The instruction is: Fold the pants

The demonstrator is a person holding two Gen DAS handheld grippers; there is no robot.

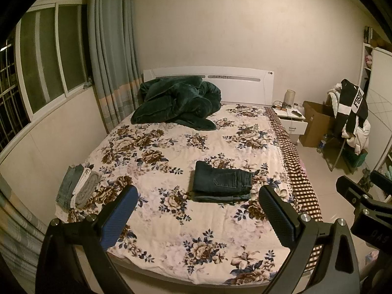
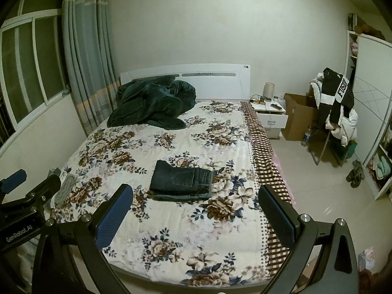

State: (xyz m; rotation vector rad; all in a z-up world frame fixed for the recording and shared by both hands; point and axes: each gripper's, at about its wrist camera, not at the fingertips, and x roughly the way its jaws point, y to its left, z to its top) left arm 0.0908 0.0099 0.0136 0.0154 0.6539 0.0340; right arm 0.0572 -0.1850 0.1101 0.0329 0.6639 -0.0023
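Both tongs hang over the foot of the bed, and both are spread wide with nothing between the pads. The left gripper has its blue pad at eight o'clock and its black pad at four; the right gripper is set the same way. From the left camera the right one pokes in at three o'clock, and from the right camera the left one sits at nine.

Straight ahead at twelve o'clock of each pair lie the jeans, folded into a flat dark stack on the floral bedspread, well clear of either tool. Off at nine o'clock near the bed's edge sits a small pile of folded clothes. Farther up, a dark green blanket is heaped against the white headboard. At two o'clock stands a nightstand, then a cardboard box and a chair draped in clothes.
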